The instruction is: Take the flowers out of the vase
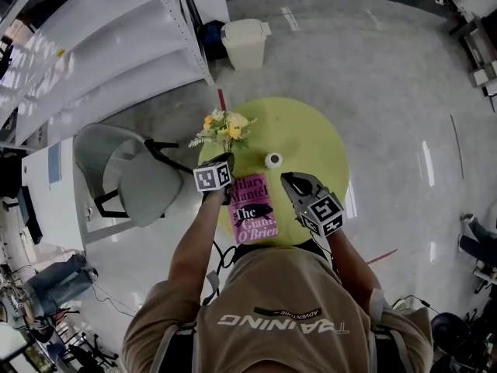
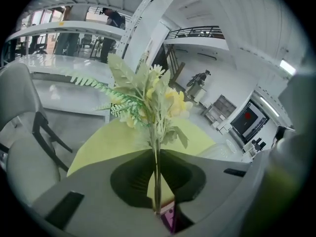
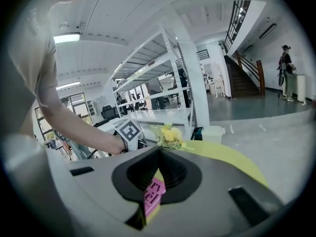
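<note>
At the round lime-green desk's (image 1: 311,134) left edge, my left hand-held gripper (image 1: 224,160) is clamping the leafy yellow flower bunch (image 1: 224,129) by its stems, left of the small white vase (image 1: 273,160).

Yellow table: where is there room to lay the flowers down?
The round yellow-green table is bare on its right, from the small white vase out to the rim, and behind the vase. The near left is crowded: the pink book lies there, and the left gripper holds the yellow flowers over the left edge.
</note>
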Tool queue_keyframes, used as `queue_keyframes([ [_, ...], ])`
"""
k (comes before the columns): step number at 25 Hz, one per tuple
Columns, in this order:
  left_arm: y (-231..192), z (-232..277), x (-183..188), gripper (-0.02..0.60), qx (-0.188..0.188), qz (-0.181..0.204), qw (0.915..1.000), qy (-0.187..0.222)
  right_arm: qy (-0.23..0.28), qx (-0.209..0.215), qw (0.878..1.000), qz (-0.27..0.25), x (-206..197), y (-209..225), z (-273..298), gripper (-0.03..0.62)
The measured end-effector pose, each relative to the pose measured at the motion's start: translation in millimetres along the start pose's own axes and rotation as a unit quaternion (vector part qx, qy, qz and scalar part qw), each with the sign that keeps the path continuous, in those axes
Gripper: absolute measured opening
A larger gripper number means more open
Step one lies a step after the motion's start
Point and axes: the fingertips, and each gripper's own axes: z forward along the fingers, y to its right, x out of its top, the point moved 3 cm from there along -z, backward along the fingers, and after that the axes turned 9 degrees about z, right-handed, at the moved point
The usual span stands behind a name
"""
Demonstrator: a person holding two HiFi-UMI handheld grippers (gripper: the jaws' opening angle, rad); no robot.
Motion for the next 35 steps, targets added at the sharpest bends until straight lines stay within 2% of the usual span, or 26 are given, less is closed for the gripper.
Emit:
queue_keyframes([
  [12,-11.3,37.6,-14.5,0.049,-0.001,-0.041,0.9988,-0.026,-0.021,0.008,1.0,0.0,-2.9,2.4,27.0,-0.002],
  [15,-18.1,39.8,-18.7,0.081,0.001,-0.055,0.9981,-0.03,-0.021,0.01,1.0,0.0,-5.8,-0.7,28.2,-0.002],
  [18,-23.4,41.0,-21.7,0.153,0.014,-0.064,0.9971,-0.039,-0.023,0.014,1.0,0.0,-6.9,-1.0,28.0,-0.002],
  [20,-24.4,39.6,-22.0,0.172,0.022,-0.065,0.9968,-0.04,-0.023,0.016,1.0,0.0,-6.9,-1.0,27.9,-0.002],
  [25,-26.0,27.7,-19.2,0.192,0.046,-0.06,0.9968,-0.027,-0.021,0.021,1.0,-0.002,-7.0,-3.6,24.7,-0.002],
  [28,-22.7,19.3,-16.4,0.201,0.039,-0.078,0.9962,-0.005,-0.022,0.022,1.0,-0.002,-10.4,-3.4,20.1,-0.002],
  [29,-21.6,16.9,-16.7,0.23,0.038,-0.078,0.9962,-0.004,-0.022,0.023,0.999,-0.003,-11.9,-3.8,18.3,-0.002],
  [32,-23.0,6.9,-19.1,0.233,0.051,-0.071,0.9961,-0.006,-0.023,0.024,0.999,-0.001,-17.0,-6.7,12.7,-0.002],
  [35,-22.7,-8.1,-15.6,0.233,0.065,-0.065,0.9957,0.01,-0.019,0.026,0.999,-0.003,-17.2,-9.5,5.3,-0.002],
])
